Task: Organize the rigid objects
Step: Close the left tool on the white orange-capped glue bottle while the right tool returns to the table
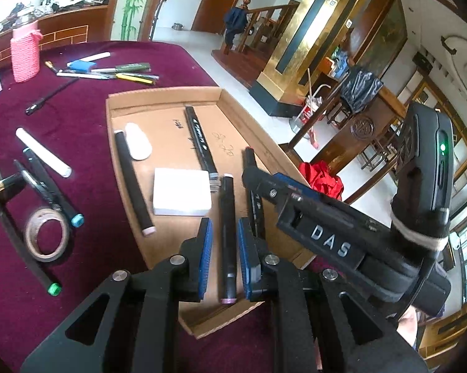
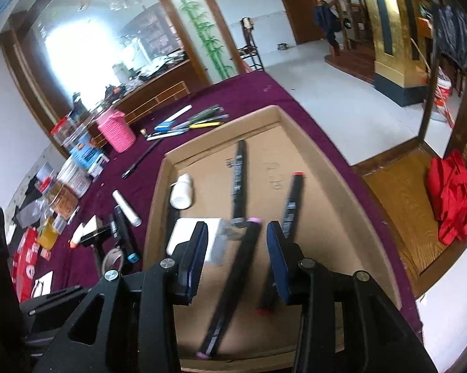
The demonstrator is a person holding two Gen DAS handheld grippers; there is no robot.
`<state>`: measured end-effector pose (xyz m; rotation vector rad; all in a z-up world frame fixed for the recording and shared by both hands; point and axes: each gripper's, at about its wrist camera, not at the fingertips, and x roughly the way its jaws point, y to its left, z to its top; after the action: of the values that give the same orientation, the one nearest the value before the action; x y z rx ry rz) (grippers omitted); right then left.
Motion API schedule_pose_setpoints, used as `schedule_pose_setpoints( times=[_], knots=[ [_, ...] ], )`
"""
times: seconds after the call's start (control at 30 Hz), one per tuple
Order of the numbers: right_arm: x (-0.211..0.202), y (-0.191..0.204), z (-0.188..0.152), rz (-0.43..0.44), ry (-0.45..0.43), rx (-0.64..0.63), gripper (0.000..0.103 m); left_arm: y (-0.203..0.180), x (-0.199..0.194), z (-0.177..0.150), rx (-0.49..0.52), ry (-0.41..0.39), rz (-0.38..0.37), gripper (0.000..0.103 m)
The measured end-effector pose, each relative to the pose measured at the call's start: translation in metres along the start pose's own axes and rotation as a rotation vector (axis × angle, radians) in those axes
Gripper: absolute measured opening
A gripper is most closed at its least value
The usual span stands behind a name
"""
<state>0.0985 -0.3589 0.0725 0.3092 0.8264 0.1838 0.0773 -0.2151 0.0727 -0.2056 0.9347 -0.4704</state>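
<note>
- The cardboard tray [image 1: 128, 105] sits on a maroon-covered table [image 1: 84, 99], and the pink-capped black marker [image 1: 227, 242] lies flat on the tray floor at its near end.
- The left gripper [image 1: 222, 242] hangs over that marker; the jaws stand narrowly apart, one on each side of it, with a visible gap, so nothing is gripped.
- In the right wrist view the right gripper [image 2: 238, 250] stands open; the same pink-capped marker [image 2: 236, 283] lies below between its blue pads [image 2: 277, 261], untouched.
- A red-capped marker [image 2: 287, 214] lies just right of it, partly under the right pad.
- Farther in the tray lie a white block [image 1: 182, 195], a white bottle [image 1: 138, 144] and two more black markers [image 1: 199, 140].
- Left of the tray, on the cloth, lie a tape roll [image 1: 47, 233] and loose pens [image 1: 109, 70].
</note>
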Motion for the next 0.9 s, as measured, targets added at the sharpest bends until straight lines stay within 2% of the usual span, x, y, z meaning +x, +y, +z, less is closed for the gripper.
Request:
schedule_pose_setpoints(
  times=[0.07,0.13,0.2,0.27,0.43,0.57,0.67,0.73,0.9],
  knots=[
    [0.000,0.008,-0.001,0.002,0.001,-0.012,0.039,0.006,-0.007,-0.001,-0.008,-0.010,0.006,0.014],
    [0.000,0.016,-0.003,0.003,-0.002,-0.028,0.043,0.014,-0.013,-0.002,-0.017,-0.009,0.011,0.021],
    [-0.001,0.024,-0.004,0.000,-0.005,-0.043,0.044,0.024,-0.023,-0.004,-0.028,-0.019,0.022,0.042],
    [-0.001,0.031,-0.006,0.001,-0.008,-0.054,0.045,0.035,-0.036,-0.007,-0.039,-0.056,0.038,0.046],
    [0.003,0.050,-0.012,0.031,-0.007,-0.085,0.049,0.068,-0.077,-0.012,-0.026,-0.114,0.110,0.047],
    [0.010,0.074,-0.022,0.077,0.005,-0.145,0.052,0.105,-0.107,-0.018,-0.029,-0.157,0.188,0.068],
    [0.016,0.093,-0.035,0.126,0.018,-0.196,0.055,0.136,-0.124,-0.023,-0.004,-0.154,0.256,0.078],
    [0.020,0.107,-0.043,0.158,0.031,-0.234,0.055,0.160,-0.132,-0.025,-0.009,-0.145,0.324,0.080],
    [0.031,0.132,-0.063,0.237,0.063,-0.302,0.056,0.217,-0.130,-0.019,0.020,-0.081,0.411,0.081]
  ],
)
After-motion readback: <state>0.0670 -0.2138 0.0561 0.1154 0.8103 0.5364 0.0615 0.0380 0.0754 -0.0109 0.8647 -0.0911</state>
